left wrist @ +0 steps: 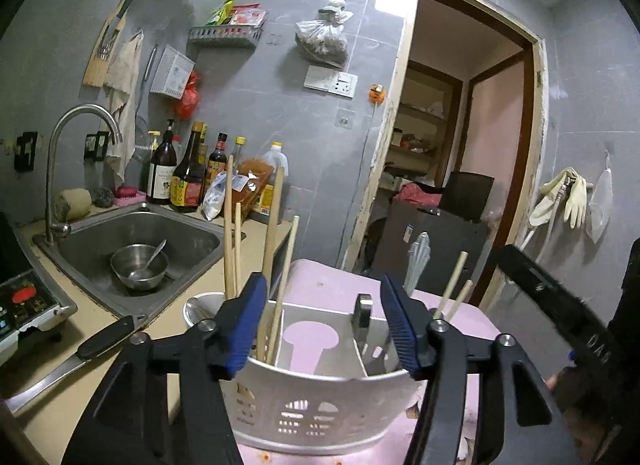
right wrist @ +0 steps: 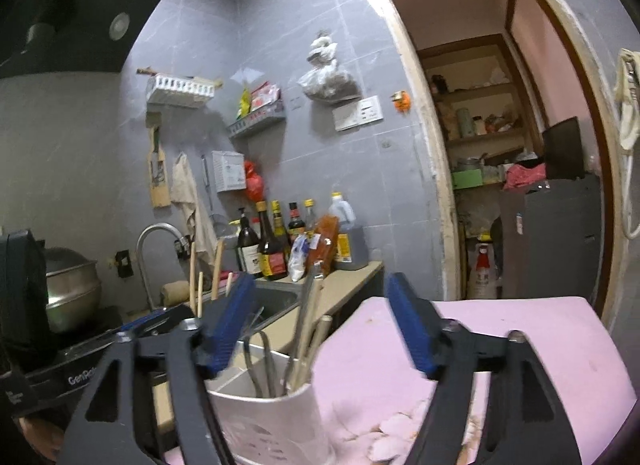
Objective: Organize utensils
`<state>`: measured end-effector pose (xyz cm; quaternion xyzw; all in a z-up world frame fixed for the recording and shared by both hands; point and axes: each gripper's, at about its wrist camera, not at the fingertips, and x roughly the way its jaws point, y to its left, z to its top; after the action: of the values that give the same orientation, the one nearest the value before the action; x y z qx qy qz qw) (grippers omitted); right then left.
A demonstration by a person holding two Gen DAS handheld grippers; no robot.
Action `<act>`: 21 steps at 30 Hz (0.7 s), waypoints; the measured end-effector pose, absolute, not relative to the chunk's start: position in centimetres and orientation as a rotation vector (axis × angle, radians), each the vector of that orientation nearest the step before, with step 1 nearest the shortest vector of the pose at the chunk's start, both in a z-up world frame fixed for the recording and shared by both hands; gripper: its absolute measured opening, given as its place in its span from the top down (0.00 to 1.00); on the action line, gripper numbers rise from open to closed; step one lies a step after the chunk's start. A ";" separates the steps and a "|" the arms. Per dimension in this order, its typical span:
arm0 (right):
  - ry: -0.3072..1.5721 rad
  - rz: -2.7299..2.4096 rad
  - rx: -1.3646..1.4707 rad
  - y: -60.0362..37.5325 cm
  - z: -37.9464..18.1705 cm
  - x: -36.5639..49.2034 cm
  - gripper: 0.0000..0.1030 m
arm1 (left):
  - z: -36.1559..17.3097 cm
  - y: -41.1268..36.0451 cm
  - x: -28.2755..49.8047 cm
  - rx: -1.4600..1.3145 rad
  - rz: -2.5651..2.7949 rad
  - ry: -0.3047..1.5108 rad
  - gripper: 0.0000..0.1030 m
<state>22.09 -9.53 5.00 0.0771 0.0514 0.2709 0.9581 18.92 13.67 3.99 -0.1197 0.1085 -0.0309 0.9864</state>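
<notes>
Both my claws are wide open and empty over the utensil holder.

My left claw (left wrist: pixel 324 323) stands spread on both sides of the holder (left wrist: pixel 320 401), which sits on a pink surface (left wrist: pixel 332 277). The chopsticks (left wrist: pixel 276 233) stand in its left compartment, the middle one shows only the bottom, and a knife (left wrist: pixel 362 315) and more chopsticks (left wrist: pixel 452 287) are on the right. My right claw (right wrist: pixel 316 325) is also open with nothing in it, near the holder's (right wrist: pixel 276 421) right end. Another knife (left wrist: pixel 80 349) lies on the left, near the sink (left wrist: pixel 128 233).
</notes>
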 end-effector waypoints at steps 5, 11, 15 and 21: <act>0.091 0.505 0.151 -11.9 5.7 20.5 0.15 | 4.2 13.0 18.3 -0.252 -0.081 0.239 0.29; 0.084 0.462 0.132 -14.7 6.0 17.9 0.00 | 4.6 11.4 16.8 -0.234 -0.125 0.246 0.08; 0.095 0.425 0.124 -16.2 6.1 16.3 0.00 | 4.6 10.3 15.5 -0.228 -0.148 0.250 0.04; 0.135 0.369 0.109 -18.3 5.6 13.5 0.00 | 4.1 8.6 13.4 -0.208 -0.157 0.278 0.03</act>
<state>13.54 -18.26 5.65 0.0543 0.0669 0.1831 0.9793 13.41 8.58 4.06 -0.1036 0.1381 -0.0780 0.9819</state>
